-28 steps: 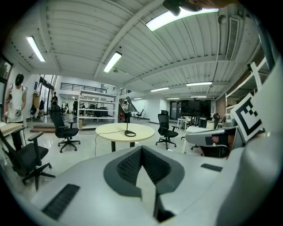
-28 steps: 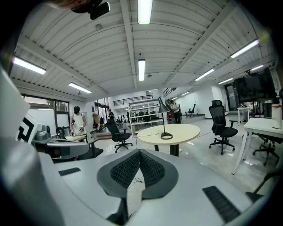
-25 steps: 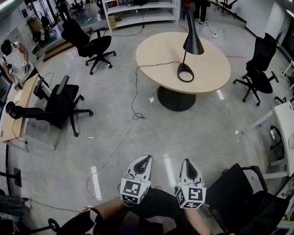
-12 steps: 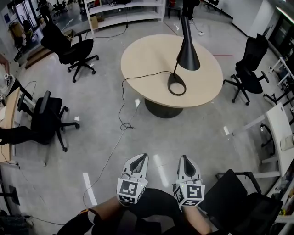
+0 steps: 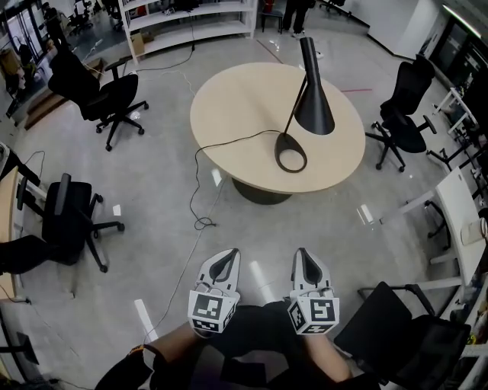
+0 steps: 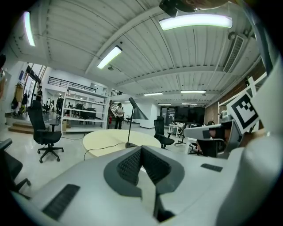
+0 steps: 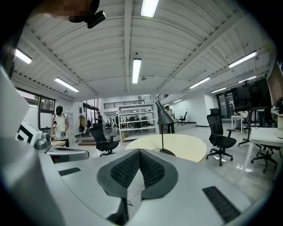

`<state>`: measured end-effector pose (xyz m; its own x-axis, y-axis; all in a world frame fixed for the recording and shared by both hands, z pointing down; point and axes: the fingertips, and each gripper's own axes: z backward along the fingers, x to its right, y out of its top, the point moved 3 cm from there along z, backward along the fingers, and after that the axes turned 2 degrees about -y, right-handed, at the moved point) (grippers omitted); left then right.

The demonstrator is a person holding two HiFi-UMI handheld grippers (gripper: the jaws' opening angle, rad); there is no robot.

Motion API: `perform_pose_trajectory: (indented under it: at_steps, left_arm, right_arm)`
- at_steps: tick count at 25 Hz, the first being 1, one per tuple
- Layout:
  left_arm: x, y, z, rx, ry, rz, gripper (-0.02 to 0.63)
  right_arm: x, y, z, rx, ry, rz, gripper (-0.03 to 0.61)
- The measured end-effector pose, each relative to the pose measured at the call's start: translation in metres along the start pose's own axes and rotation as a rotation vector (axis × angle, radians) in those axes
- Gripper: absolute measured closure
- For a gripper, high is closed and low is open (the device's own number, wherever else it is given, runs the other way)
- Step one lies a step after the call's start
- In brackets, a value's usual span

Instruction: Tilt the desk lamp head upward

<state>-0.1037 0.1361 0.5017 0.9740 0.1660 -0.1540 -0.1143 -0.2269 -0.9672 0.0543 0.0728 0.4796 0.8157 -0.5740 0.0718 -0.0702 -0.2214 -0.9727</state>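
Head view: black desk lamp (image 5: 303, 99) stands on a round, pale-wood worktop (image 5: 236, 107), toward its right side. Slim straight stem, ring-shaped base (image 5: 290, 152) near the front edge, cone-shaped lamp head (image 5: 314, 114) w/ its wide mouth facing down. Black cord (image 5: 229, 142) trails left across the top, over the edge and onto the grey floor (image 5: 152, 228). Left hand-held gripper (image 5: 228, 254) and right hand-held gripper (image 5: 303, 254) sit side by side at bottom centre, both aimed at the worktop, well apart from the lamp. Black office chairs (image 5: 103, 90) ring the room; white shelving (image 5: 191, 14) at rear.

Left gripper view: ribbed pads (image 6: 128, 165) pressed together, nothing betw. them. Lamp seen small beyond the tips, upright on the worktop, head sloping down.

Right gripper view: pads (image 7: 154, 170) likewise pressed together, nothing held. Lamp stands in the distance straight ahead, cone pointing down over the base. A person (image 7: 59, 126) stands at far left by a desk.
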Motion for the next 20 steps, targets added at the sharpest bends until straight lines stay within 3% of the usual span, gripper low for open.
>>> perform_pose_trajectory:
  at_steps: [12,20]
  left_arm:
    - [-0.057,0.008,-0.035,-0.003,0.065,0.019,0.568]
    - [-0.096,0.042,-0.115,0.000,0.146,-0.014,0.568]
  right_arm:
    - [0.014,0.021,-0.076,0.018,0.001,-0.013,0.563]
    - [0.066,0.042,-0.163,0.021,0.040,-0.094,0.565]
